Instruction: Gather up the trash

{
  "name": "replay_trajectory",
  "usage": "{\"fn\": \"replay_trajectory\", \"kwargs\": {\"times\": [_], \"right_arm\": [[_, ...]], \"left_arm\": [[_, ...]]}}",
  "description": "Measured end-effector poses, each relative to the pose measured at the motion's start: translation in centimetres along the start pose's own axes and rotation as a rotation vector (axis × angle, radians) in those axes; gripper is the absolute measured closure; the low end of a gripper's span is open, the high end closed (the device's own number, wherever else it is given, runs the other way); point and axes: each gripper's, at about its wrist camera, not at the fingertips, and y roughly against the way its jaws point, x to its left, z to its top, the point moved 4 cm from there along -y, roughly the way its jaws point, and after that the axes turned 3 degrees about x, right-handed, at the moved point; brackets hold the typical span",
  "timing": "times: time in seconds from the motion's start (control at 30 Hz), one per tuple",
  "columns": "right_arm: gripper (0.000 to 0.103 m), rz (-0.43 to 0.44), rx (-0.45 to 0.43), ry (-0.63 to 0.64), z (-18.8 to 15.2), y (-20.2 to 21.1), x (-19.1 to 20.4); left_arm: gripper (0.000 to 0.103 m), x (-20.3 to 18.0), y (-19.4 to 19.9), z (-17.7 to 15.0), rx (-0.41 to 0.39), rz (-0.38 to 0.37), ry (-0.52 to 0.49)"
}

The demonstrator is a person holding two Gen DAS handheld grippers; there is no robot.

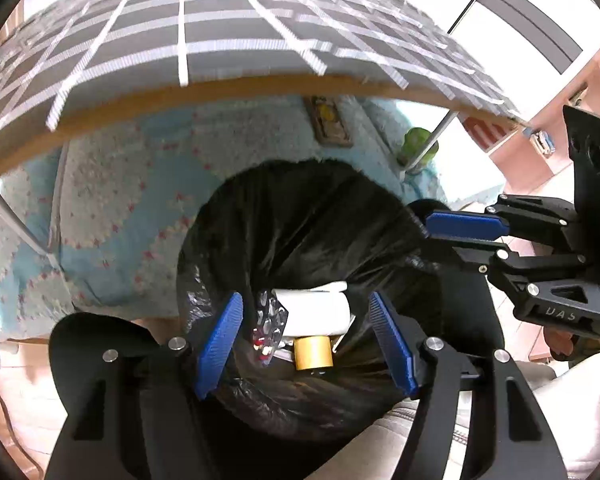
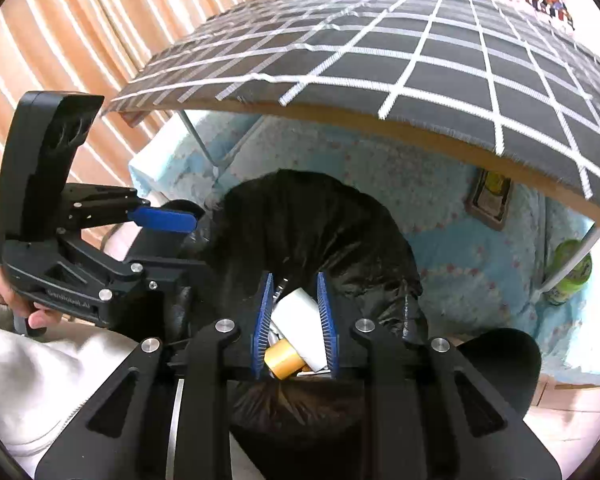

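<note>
A bin lined with a black trash bag (image 1: 300,220) (image 2: 320,220) stands on the floor under the table edge. At its bottom lie a white paper piece (image 1: 316,312) (image 2: 300,312), a gold cylinder (image 1: 313,354) (image 2: 282,356) and a shiny blister pack (image 1: 270,320). My left gripper (image 1: 306,340) (image 2: 188,232) hangs over the bin mouth, open wide with nothing between its blue pads. My right gripper (image 2: 294,320) (image 1: 426,230) points down into the bin from the other side. Its pads stand a narrow gap apart, with the trash showing through the gap below them.
A table with a grey checked cloth (image 1: 180,40) (image 2: 420,60) overhangs the bin, on thin metal legs (image 1: 432,144). A green bottle (image 1: 418,146) (image 2: 572,272) and a flat brown frame (image 1: 328,124) lie on the blue rug (image 1: 120,200). A person's light trouser leg (image 2: 40,380) is near.
</note>
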Motion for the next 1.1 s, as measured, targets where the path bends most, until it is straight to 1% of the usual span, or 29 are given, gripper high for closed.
{"fn": "replay_trajectory", "kwargs": {"times": [0.03, 0.07, 0.13, 0.23, 0.3, 0.37, 0.43, 0.5, 0.53, 0.57, 0.67, 0.8, 0.93, 1.1], "right_arm": [[0.074, -0.001, -0.003, 0.004, 0.0, 0.3, 0.2], [0.065, -0.007, -0.009, 0.015, 0.1, 1.0, 0.5], [0.054, -0.019, -0.01, 0.031, 0.1, 1.6, 1.0], [0.054, -0.018, 0.005, 0.043, -0.2, 2.4, 1.7], [0.051, -0.013, 0.011, 0.054, -0.4, 3.1, 2.3], [0.04, -0.02, 0.012, 0.062, -0.5, 3.7, 2.7], [0.038, -0.032, 0.021, 0.065, -0.7, 4.0, 2.9], [0.038, -0.024, 0.038, 0.058, -1.0, 4.2, 2.9], [0.036, -0.024, 0.045, 0.055, -1.1, 4.3, 2.9], [0.033, -0.023, 0.054, 0.053, -1.3, 4.5, 3.0], [0.027, -0.005, 0.069, 0.037, -1.7, 4.9, 3.1], [0.025, -0.002, 0.081, 0.021, -1.8, 5.4, 3.0], [0.025, -0.006, 0.081, 0.022, -1.7, 5.9, 3.3], [0.025, 0.023, 0.1, 0.014, -1.8, 5.9, 3.5]], "left_arm": [[0.04, -0.2, 0.5, 0.0, -0.011, -0.001, -0.007], [0.04, -0.3, 1.0, 0.0, -0.02, -0.001, -0.011], [0.039, -0.6, 1.8, 0.0, -0.035, -0.004, -0.019], [0.037, -1.3, 3.4, -0.3, -0.063, -0.008, -0.04], [0.036, -1.7, 4.3, -0.5, -0.077, -0.013, -0.055], [0.032, -2.2, 5.2, -0.7, -0.096, 0.003, -0.066], [0.031, -2.4, 5.9, -0.9, -0.103, 0.01, -0.071], [0.031, -2.7, 6.5, -1.1, -0.101, 0.004, -0.076], [0.029, -2.8, 6.7, -1.2, -0.102, 0.006, -0.08], [0.023, -3.0, 7.0, -1.3, -0.103, 0.011, -0.088], [0.022, -3.4, 7.6, -1.6, -0.111, 0.019, -0.107], [0.02, -3.8, 8.1, -1.8, -0.117, -0.018, -0.119], [0.018, -4.0, 8.2, -1.9, -0.112, -0.009, -0.122], [0.018, -3.9, 8.3, -1.9, -0.11, 0.004, -0.115]]}}
